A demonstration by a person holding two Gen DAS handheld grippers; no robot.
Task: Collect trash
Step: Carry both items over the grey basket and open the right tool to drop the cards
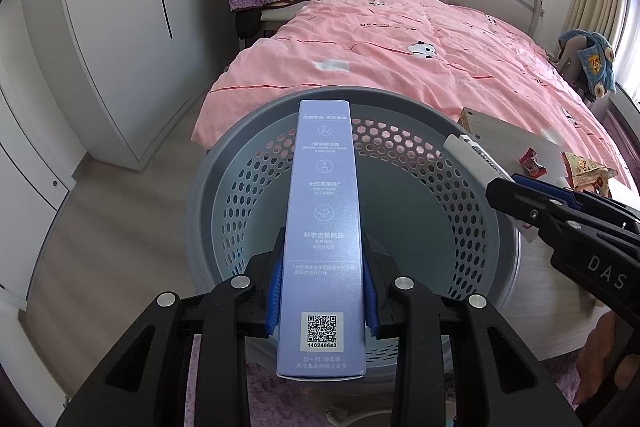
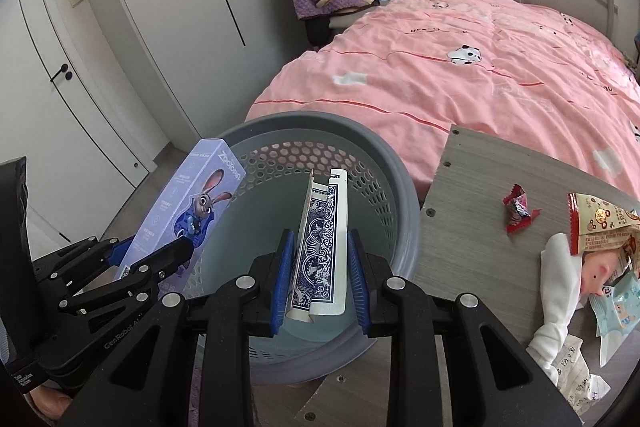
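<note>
Left gripper (image 1: 322,301): jaws clenched on a long lavender carton (image 1: 325,227), held over the mouth of the grey perforated basket (image 1: 240,163); right gripper (image 2: 320,277): jaws gripping a blue-patterned card pack (image 2: 320,247), also above the basket's opening; red candy wrapper (image 2: 518,209) and snack packet (image 2: 600,227) lie on the wooden surface (image 2: 460,187) beside the basket; pink bed (image 2: 480,75) behind

My left view cuts the bench (image 1: 532,147) off at the right edge; the box (image 1: 324,227) hides part of the basket (image 1: 400,163) floor.
</note>
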